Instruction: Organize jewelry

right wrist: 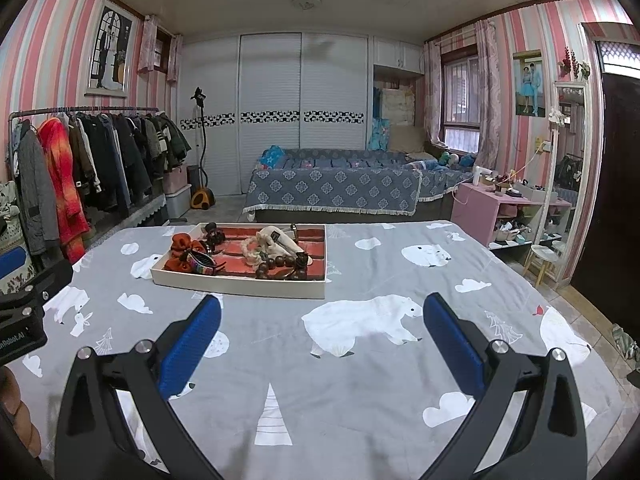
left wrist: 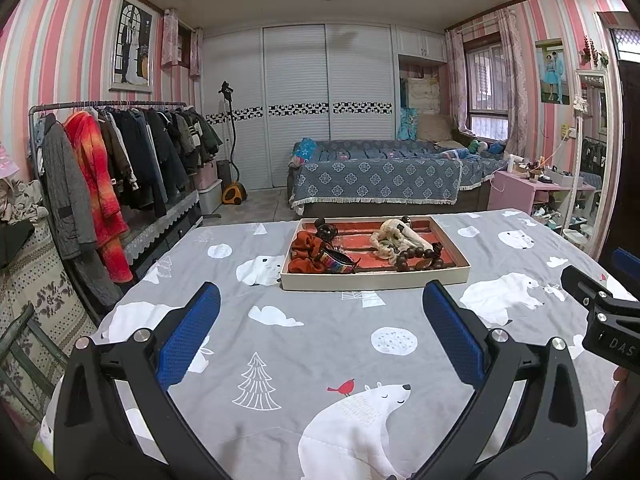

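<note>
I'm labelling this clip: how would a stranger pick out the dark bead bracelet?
On the grey polar-bear bedspread lies a shallow cream tray with a red lining. The dark bead bracelet sits in its near right corner, just in front of a pale braided cord. Its big, round, glossy brown beads set it apart from the orange fabric scrunchie at the left.

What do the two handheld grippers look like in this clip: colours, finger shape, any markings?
Both match: the left gripper and right gripper have black angular arms with silver screw heads, each ending in flat blue textured pads. White lettering shows on the black bodies: "DAS" on the right one, seen from the left wrist; text ending "Robot.AI" on the left one.
</note>
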